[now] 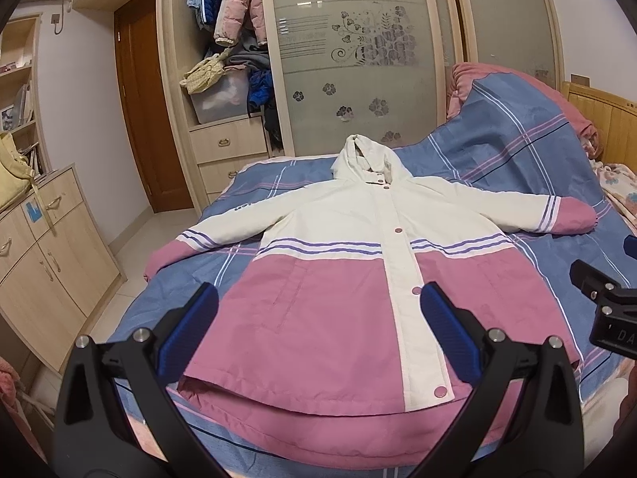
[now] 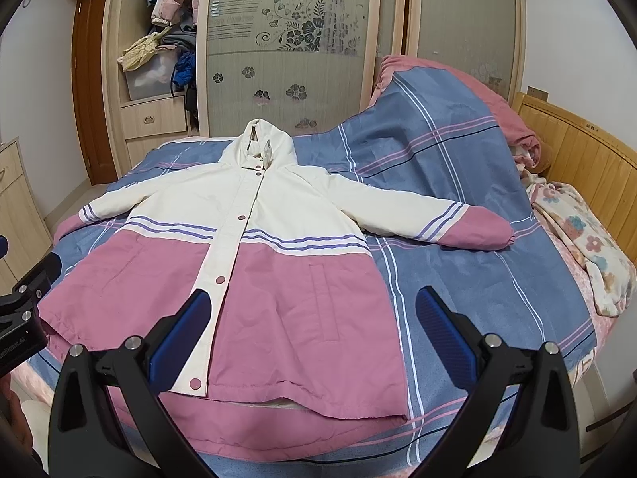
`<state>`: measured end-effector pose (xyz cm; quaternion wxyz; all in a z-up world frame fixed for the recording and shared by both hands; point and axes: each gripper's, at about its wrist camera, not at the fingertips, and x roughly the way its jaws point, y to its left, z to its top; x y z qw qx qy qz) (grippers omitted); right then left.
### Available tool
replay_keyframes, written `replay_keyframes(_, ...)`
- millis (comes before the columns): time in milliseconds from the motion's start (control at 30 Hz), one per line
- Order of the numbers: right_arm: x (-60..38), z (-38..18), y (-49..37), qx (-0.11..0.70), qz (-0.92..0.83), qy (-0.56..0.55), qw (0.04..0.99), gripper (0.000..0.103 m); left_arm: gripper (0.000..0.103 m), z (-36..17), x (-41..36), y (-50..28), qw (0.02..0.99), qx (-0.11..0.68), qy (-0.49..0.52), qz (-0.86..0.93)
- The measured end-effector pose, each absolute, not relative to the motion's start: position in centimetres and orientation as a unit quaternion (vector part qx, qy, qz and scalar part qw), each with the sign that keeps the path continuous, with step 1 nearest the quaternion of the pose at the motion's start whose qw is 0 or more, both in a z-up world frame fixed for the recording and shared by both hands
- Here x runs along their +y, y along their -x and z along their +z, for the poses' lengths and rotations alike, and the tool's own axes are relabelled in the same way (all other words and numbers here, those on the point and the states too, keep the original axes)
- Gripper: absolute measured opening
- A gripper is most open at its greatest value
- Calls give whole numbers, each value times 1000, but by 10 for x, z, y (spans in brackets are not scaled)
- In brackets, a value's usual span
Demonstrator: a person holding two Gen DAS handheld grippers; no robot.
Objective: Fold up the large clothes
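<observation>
A white and pink hooded jacket (image 1: 338, 279) lies flat, front up and snapped shut, on the bed, sleeves spread to both sides, hood pointing toward the wardrobe. It also shows in the right wrist view (image 2: 258, 263). My left gripper (image 1: 318, 314) is open and empty, held above the jacket's hem. My right gripper (image 2: 314, 318) is open and empty, above the hem's right half. The right gripper's body (image 1: 609, 302) shows at the left wrist view's right edge.
The bed has a blue plaid sheet (image 2: 477, 279), with a heaped plaid and pink quilt (image 2: 438, 119) at the back right and a floral blanket (image 2: 585, 247) by the wooden headboard (image 2: 589, 151). A wardrobe (image 1: 350, 59) stands behind; a low cabinet (image 1: 43, 259) is at left.
</observation>
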<state>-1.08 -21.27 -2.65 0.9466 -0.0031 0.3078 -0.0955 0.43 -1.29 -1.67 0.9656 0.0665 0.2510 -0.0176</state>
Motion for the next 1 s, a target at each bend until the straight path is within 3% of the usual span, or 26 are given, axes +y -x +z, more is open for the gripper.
replay_keyframes(1000,-215,-33,5,322,-98,8,942,102,101,-17,-13,-5,966,250,-69,-19)
